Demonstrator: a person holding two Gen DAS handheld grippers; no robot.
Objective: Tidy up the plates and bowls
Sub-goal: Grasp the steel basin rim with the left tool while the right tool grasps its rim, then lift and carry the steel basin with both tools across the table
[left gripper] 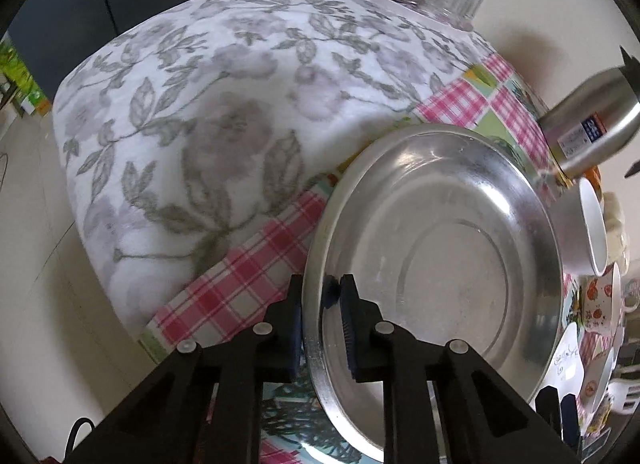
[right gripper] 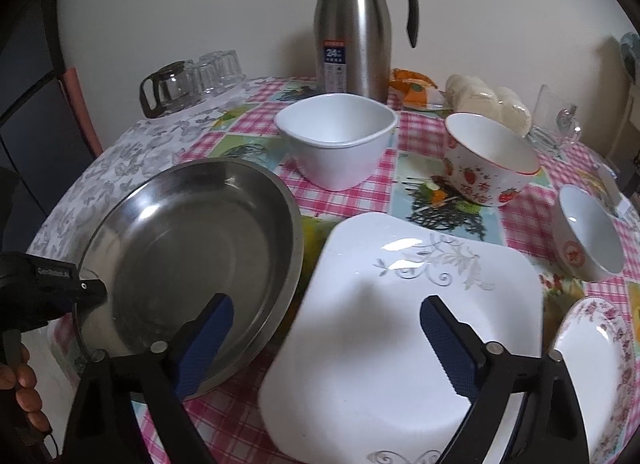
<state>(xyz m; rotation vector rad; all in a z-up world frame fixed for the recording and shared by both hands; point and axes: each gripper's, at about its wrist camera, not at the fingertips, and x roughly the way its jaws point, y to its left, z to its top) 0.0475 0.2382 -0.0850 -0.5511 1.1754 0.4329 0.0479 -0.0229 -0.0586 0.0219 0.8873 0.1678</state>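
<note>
A round steel plate (left gripper: 440, 256) lies tilted on the checked tablecloth, and my left gripper (left gripper: 322, 304) is shut on its near-left rim, one pad inside and one outside. From the right wrist view the same steel plate (right gripper: 188, 248) is on the left, with the left gripper (right gripper: 100, 289) clamped at its edge. My right gripper (right gripper: 326, 338) stands open low over the near part of a white square plate (right gripper: 400, 304); its pads press on nothing. Beyond are a white square bowl (right gripper: 336, 140), a strawberry bowl (right gripper: 488, 160), a small white bowl (right gripper: 588, 236) and a floral plate (right gripper: 592, 352).
A steel thermos jug (right gripper: 352, 24) stands at the back by the wall. A glass carafe (right gripper: 168, 88) and upturned glasses (right gripper: 218, 72) sit on a floral cloth (left gripper: 224, 104) at the back left. Pale buns (right gripper: 488, 100) and a glass mug (right gripper: 556, 120) are at the back right.
</note>
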